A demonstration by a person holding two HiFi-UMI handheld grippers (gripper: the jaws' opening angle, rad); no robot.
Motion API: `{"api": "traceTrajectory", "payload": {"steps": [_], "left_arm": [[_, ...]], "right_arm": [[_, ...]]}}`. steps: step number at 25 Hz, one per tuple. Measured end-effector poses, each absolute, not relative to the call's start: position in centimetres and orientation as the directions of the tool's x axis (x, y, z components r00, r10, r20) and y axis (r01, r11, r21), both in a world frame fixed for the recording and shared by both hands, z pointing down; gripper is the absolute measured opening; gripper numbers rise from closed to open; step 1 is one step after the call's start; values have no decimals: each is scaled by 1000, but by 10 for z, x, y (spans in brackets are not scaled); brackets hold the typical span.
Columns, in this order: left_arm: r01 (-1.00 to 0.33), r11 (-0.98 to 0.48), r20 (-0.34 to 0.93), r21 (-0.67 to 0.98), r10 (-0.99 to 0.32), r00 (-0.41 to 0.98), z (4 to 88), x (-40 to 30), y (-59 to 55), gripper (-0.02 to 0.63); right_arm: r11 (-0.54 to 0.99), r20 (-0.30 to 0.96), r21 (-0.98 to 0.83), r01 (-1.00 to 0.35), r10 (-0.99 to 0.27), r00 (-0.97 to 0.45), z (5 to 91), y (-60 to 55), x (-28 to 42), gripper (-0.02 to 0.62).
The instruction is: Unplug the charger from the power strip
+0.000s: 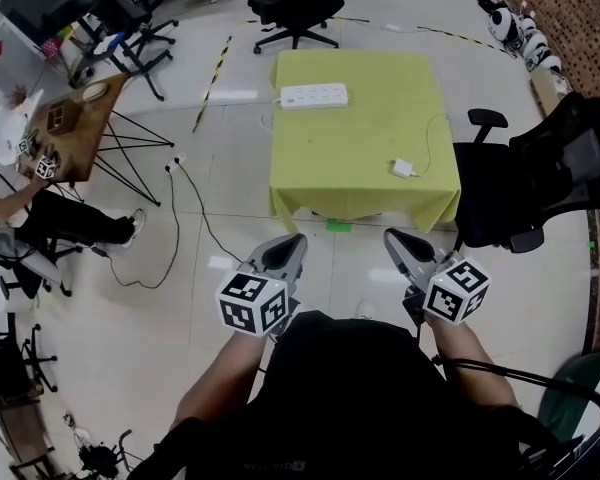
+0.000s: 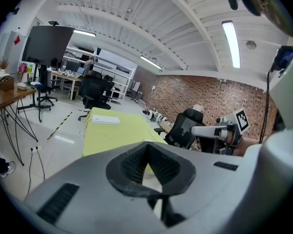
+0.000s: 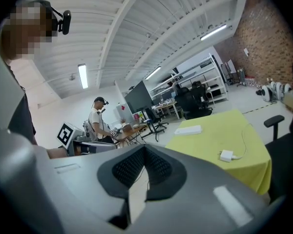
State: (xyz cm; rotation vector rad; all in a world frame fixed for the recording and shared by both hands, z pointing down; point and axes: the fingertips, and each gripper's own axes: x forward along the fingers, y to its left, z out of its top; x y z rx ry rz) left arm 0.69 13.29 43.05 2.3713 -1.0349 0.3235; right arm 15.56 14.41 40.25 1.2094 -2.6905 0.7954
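Observation:
A white power strip [image 1: 314, 95] lies at the far end of a table under a yellow-green cloth [image 1: 355, 143]. A small white charger [image 1: 404, 168] lies flat on the cloth nearer the right side, apart from the strip, with its thin cable curving away toward the table's right edge. Both grippers hang in front of the table's near edge, close to my body. The left gripper [image 1: 292, 240] and the right gripper [image 1: 395, 236] are shut with nothing in them. The strip [image 3: 188, 129] and the charger [image 3: 226, 155] show in the right gripper view, beyond its closed tips [image 3: 145, 147].
A black office chair [image 1: 540, 178] stands close by the table's right side. At the left is a wooden desk [image 1: 75, 118] with a person seated at it. Cables [image 1: 180, 208] trail over the white floor left of the table. Another chair [image 1: 295, 3] stands beyond the table.

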Motion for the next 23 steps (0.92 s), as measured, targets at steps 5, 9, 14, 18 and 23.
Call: {"api": "traceTrajectory", "payload": {"steps": [5,9,14,18,23], "left_arm": [[-744,-564,414,358,-619,668,429,9,142,5],[-759,-546,419,354,-633,651,429,6,149,5],[-772,-530,427,351,-643,636,431,-2,158,6],[-775,-527,425,350,-648,632,431,-5,161,5],[-785,-514,424,346,-661,619,432,-13,163,5]], "right_arm": [[569,269,-430,-701,-660,-701,404,149,156,2],[584,262,-432,-688,-648,-715,404,151,153,2],[599,271,-431,-675,-628,-730,406,157,146,2],[605,274,-426,-672,-622,-734,406,160,144,2],[617,273,-425,-662,-611,-744,409,160,135,2]]}}
